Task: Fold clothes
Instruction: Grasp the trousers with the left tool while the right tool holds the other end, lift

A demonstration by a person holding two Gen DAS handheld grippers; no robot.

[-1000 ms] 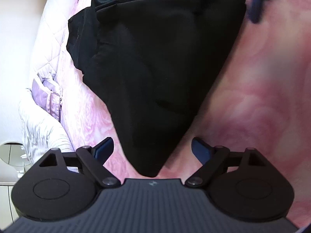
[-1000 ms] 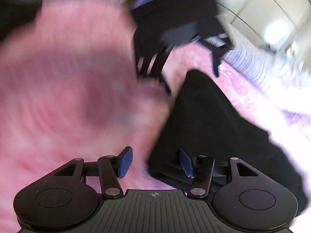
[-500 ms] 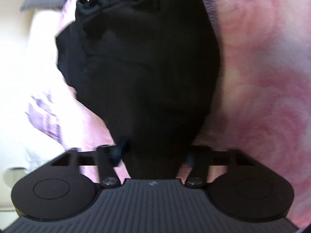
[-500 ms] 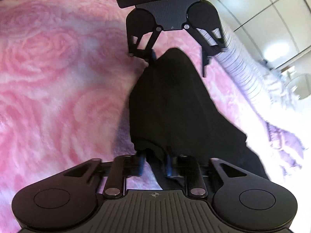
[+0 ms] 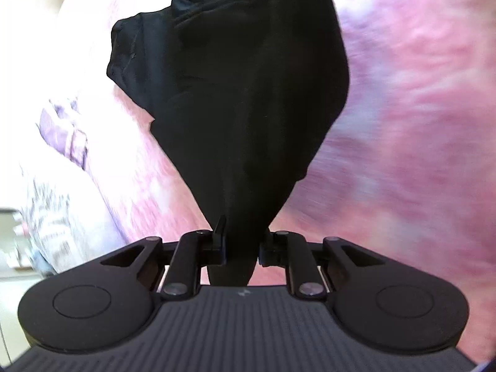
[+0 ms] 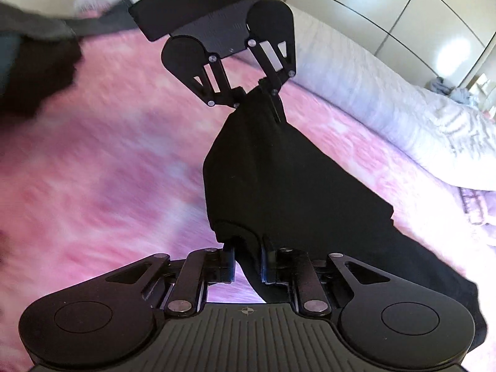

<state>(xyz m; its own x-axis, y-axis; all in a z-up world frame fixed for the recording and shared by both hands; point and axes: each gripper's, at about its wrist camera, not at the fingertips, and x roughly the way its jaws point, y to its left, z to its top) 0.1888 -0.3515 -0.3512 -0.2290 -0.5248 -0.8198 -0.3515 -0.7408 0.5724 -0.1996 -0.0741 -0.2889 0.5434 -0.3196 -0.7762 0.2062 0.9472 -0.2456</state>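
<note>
A black garment (image 5: 241, 99) hangs stretched between my two grippers above a bed with a pink rose-pattern blanket (image 5: 418, 124). My left gripper (image 5: 241, 245) is shut on one corner of the garment. My right gripper (image 6: 247, 263) is shut on the opposite corner of the garment (image 6: 279, 179). In the right wrist view the left gripper (image 6: 257, 93) faces me at the far end of the cloth, pinching it. The rest of the garment droops toward the blanket (image 6: 93, 170).
A white quilted bed edge (image 6: 372, 93) and a lilac bundle (image 5: 68, 136) lie along one side. A dark grey pile of cloth (image 6: 37, 62) sits at the far left of the bed. Wardrobe doors (image 6: 418, 15) stand behind.
Both grippers closed on the garment's corners and lifted it off the blanket. The cloth, flat a second ago, now hangs stretched between them.
</note>
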